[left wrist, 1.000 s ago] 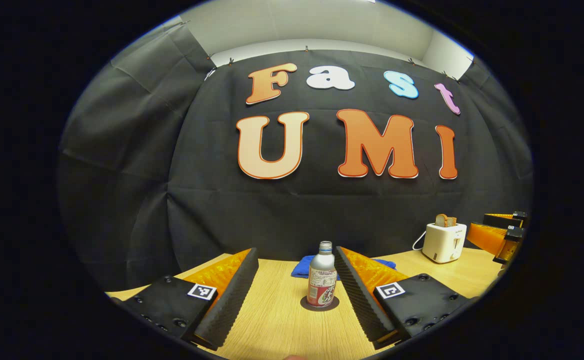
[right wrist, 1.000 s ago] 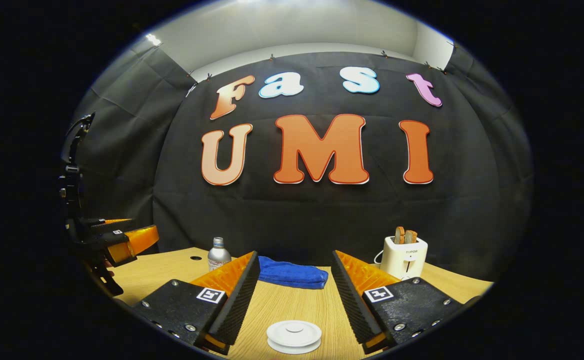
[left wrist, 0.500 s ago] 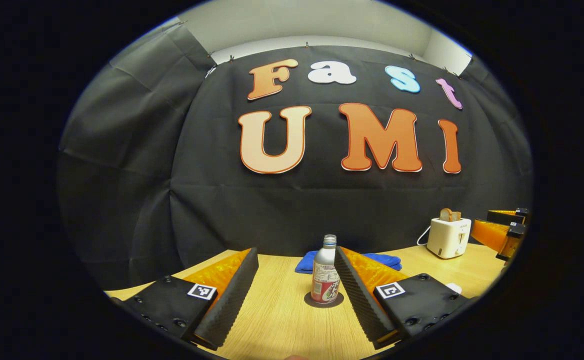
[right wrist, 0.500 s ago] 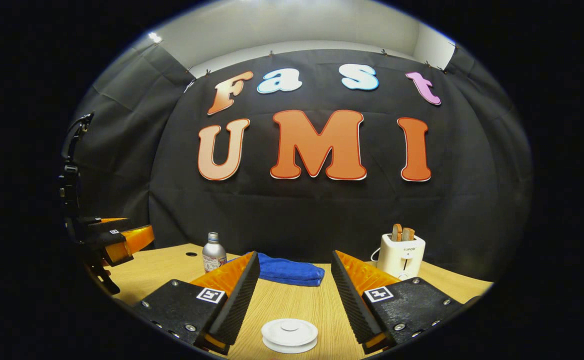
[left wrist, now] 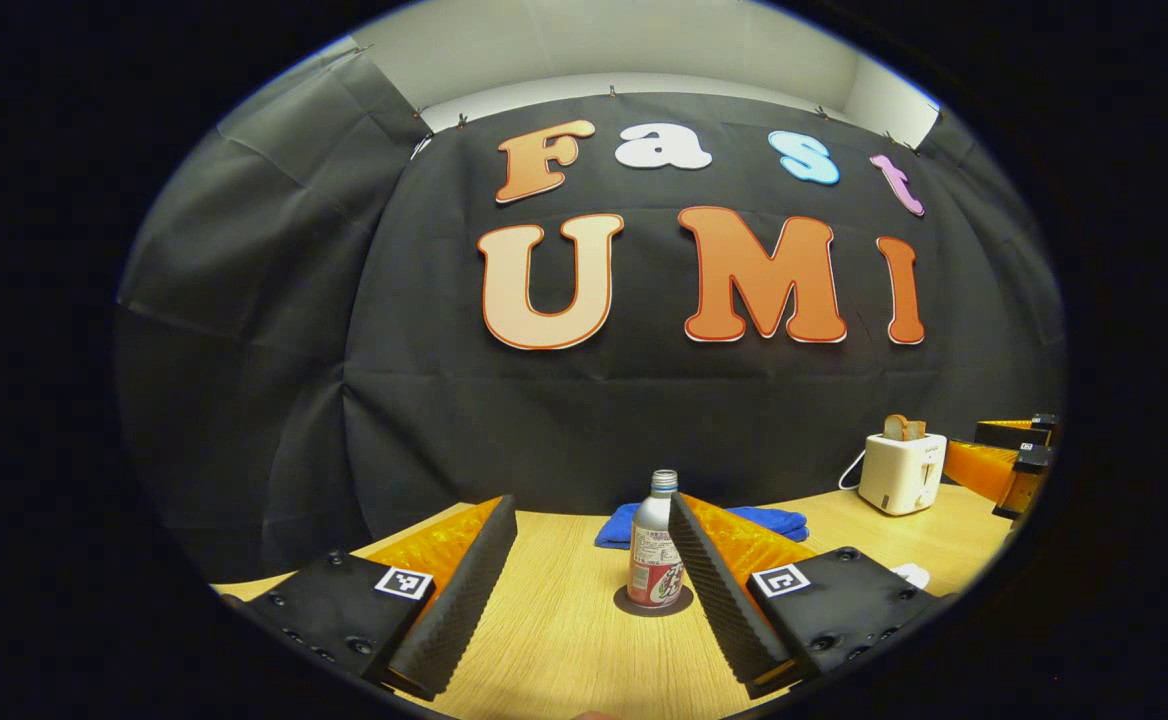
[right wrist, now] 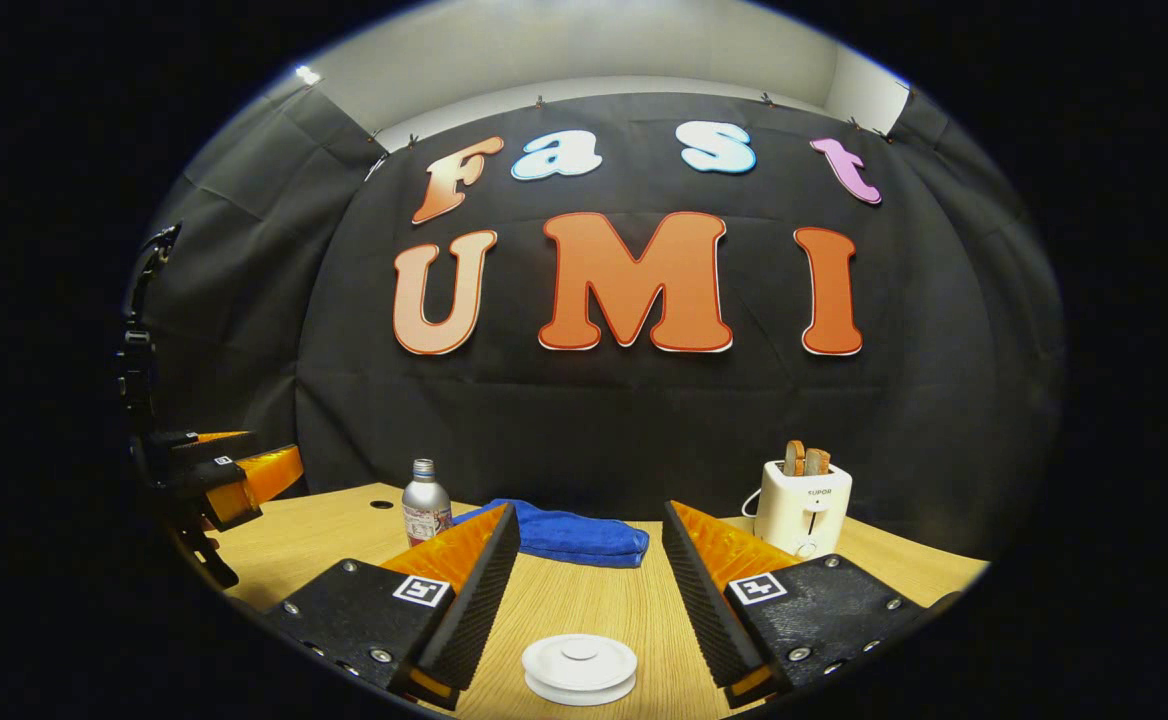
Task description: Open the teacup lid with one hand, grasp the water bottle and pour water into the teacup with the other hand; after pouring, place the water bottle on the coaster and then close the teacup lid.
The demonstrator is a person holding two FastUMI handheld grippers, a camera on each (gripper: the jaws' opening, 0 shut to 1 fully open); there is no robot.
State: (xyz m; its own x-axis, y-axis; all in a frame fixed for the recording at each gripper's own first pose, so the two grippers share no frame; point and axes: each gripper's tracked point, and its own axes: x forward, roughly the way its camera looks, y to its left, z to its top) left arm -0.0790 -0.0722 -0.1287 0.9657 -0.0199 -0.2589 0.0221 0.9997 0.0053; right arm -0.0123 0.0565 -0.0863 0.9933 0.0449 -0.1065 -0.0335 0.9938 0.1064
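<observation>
Left hand-held gripper (left wrist: 592, 515) spread, silver metal water bottle (left wrist: 655, 545) on dark round coaster (left wrist: 653, 601) just ahead | right hand-held gripper (right wrist: 590, 520) spread, white round lidded teacup (right wrist: 579, 667) between its fingers on wooden bench (right wrist: 584, 605).

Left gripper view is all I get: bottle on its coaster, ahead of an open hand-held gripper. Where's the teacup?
Observer: In the right gripper view the teacup stands on the table, close in front of the right hand-held gripper.
Operator: Lid off yet?
Observer: No. The lid sits flat on the teacup.
Operator: Right hand-held gripper on it?
Observer: No. It is wide open and touches neither lid nor teacup.
</observation>
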